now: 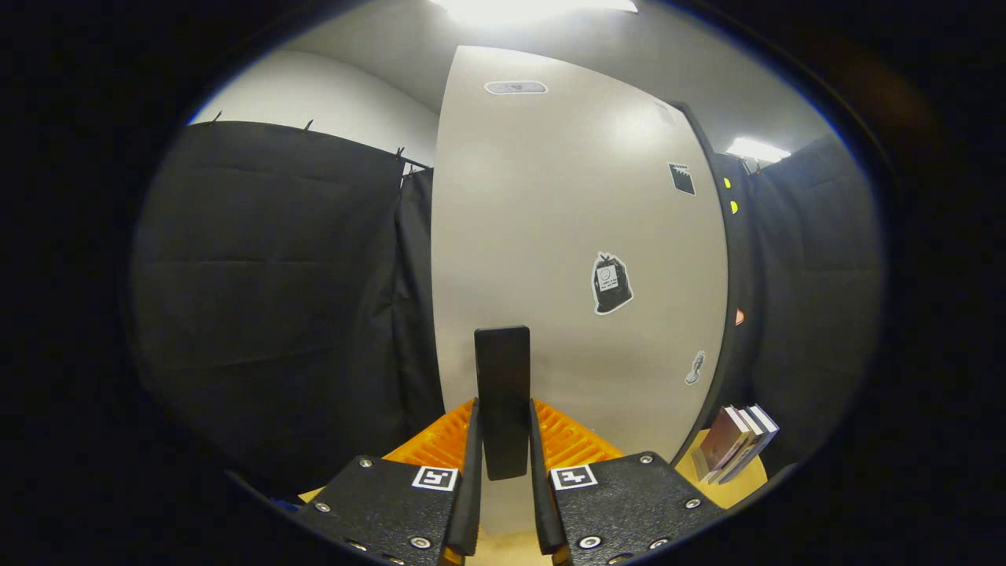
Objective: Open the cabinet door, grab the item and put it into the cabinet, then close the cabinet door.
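**rig_op:** Checking in from my remote seat. The gripper (503,472) has its two fingers clamped on a flat, dark, matte slab (502,397), rectangular with rounded corners, standing upright between them. Both fingers press its sides, so it's a solid pinch. That's the item for the cabinet, as far as I can tell; could be a handle on the door instead, the fisheye makes depth hard to judge.

**shelfwatch:** What's the cabinet door look like?

**rig_op:** Cabinet door (550,236) is right ahead, just beyond the slab. Smooth, pale, slightly glossy panel, and it picks up glare from the ceiling light (534,6). It has stickers on it: a black bag-shaped sticker (611,283) with a white outline near the middle, a small dark square sticker (682,178) higher up, a little grey sticker (695,368) low by the door's edge, and an oval label (515,87) up top. The writing on all of them is too small for me to read.

**shelfwatch:** Anything else around?

**rig_op:** Ribbed orange plastic piece (566,440) sits just behind the fingers, with ridges running across it. Each finger mount carries a square black-and-white marker tag (435,477). Off to the right of the door, a few books (735,444) lean together on a light wood desk (743,487), pale page edges and dark covers. Black fabric curtain (275,275) hangs to the left, soft and creased.
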Demonstrator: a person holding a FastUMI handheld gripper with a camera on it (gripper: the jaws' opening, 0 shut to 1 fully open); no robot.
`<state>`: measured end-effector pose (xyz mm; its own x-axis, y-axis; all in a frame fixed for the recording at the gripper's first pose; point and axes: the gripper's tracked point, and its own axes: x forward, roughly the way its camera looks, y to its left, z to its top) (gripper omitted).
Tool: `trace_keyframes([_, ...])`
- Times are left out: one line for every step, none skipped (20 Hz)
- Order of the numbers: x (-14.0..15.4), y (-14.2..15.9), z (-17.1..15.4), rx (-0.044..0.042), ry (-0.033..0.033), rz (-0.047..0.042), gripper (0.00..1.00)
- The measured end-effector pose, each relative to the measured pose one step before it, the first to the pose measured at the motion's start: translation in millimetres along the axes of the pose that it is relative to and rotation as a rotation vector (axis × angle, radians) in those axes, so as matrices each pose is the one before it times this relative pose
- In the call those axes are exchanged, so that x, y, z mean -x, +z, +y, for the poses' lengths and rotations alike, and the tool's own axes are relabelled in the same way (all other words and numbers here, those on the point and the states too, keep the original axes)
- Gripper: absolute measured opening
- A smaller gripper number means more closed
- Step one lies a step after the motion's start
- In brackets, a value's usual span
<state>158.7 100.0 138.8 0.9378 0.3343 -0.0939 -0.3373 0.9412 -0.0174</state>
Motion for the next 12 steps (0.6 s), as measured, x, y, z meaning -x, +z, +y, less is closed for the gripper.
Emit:
trace_keyframes([5.10,-1.33,-2.14,-0.00752,-0.00036,0.00311,0.29])
trace_keyframes([6.79,-1.04,-2.14,-0.01151,-0.00211,0.00266,0.29])
trace_keyframes([6.76,0.43,-3.36,-0.00462,-0.00302,-0.00001,0.28])
trace_keyframes([7.86,-0.95,-2.67,-0.00522,-0.00412,0.00421,0.28])
trace_keyframes([5.16,-0.23,-3.66,0.00047,-0.00496,-0.00324,0.27])
trace_keyframes([5.04,0.23,-2.79,0.00338,-0.00365,-0.00058,0.27])
trace_keyframes([6.24,0.15,-3.65,0.00160,-0.00234,-0.00139,0.25])
trace_keyframes([6.24,-0.09,-3.65,-0.00319,-0.00275,-0.00343,0.24])
trace_keyframes([5.86,-0.41,-3.94,-0.00463,-0.00444,-0.00027,0.22])
trace_keyframes([5.99,0.07,-5.09,-0.00442,-0.00830,-0.00130,0.21])
trace_keyframes([6.08,-0.73,-5.63,-0.00205,-0.01153,-0.00035,0.21])
trace_keyframes([4.88,0.41,-5.52,0.00360,-0.01362,-0.00067,0.21])
